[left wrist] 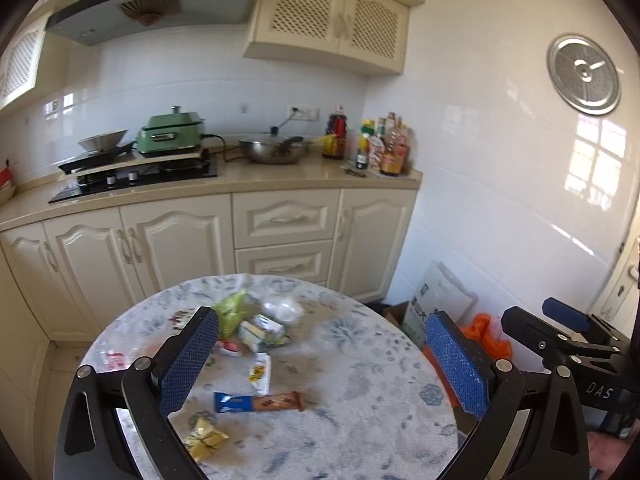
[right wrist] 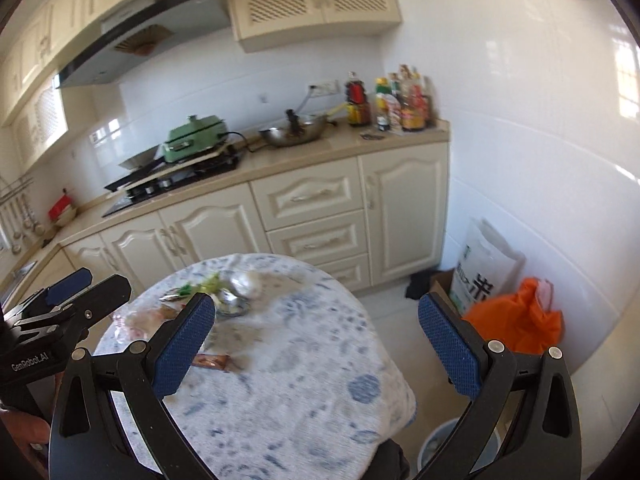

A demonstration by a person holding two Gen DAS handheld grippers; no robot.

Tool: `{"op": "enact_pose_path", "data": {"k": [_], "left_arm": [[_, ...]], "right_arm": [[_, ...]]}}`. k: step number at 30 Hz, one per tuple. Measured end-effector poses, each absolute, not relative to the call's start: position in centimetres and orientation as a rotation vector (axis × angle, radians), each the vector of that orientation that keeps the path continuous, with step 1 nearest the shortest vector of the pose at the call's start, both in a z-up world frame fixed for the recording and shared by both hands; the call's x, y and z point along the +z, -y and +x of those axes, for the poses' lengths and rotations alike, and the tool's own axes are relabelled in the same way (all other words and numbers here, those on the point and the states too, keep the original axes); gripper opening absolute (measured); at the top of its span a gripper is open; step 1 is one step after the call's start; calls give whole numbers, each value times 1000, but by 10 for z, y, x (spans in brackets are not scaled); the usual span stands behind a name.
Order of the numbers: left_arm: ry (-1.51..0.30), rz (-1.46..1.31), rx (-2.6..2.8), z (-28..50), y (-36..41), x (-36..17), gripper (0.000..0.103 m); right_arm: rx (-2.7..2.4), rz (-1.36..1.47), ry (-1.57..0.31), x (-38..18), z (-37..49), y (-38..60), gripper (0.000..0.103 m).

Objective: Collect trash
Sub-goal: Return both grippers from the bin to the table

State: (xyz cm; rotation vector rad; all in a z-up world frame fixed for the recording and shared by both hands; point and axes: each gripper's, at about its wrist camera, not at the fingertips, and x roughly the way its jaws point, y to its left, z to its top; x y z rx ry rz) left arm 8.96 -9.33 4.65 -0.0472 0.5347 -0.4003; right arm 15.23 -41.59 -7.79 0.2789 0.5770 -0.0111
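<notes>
Left gripper (left wrist: 320,364), black frame with blue textured pads (left wrist: 188,360), fingers spread wide, nothing between them, hovering over a round table with a blue-and-white patterned cloth (left wrist: 360,368). Closest trash under it: crumpled yellow wrapper (left wrist: 206,436) near the table's front edge by the left finger. Just beyond, a blue-and-brown snack bar wrapper (left wrist: 259,402) lying flat. Behind that, touching or nearly so, a white sachet with a yellow print (left wrist: 260,372). Further back, a cluster near the table's far side: green plastic bag (left wrist: 232,310), white-and-yellow carton-like packet (left wrist: 260,330), clear crumpled plastic (left wrist: 282,308), small red-and-white wrapper (left wrist: 230,347). Clear wrapper with red print (left wrist: 114,360) at the table's left edge, blurred.

Right gripper (right wrist: 316,344), same build, fingers also spread wide and empty, held over the table's right part; it shows at the right edge of the left wrist view too. Light-coloured round bin (right wrist: 440,444) on the floor below the right finger, beside the table. Orange plastic bag (right wrist: 520,320) on the floor near the white tiled wall (right wrist: 540,160), next to a white printed sack (right wrist: 484,272).

Background: cream kitchen cabinets (left wrist: 280,224), green electric cooker (left wrist: 172,132), steel wok (left wrist: 276,150), group of sauce bottles (left wrist: 372,144) on the counter.
</notes>
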Motion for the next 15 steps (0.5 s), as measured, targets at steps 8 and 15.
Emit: {"op": "enact_pose_path", "data": {"k": [8, 15], "left_arm": [[-495, -63, -296, 71, 57, 39, 102], [-490, -83, -207, 64, 24, 21, 102]], "right_arm": [[110, 214, -537, -59, 166, 365, 103], [200, 170, -526, -52, 175, 328, 103]]}}
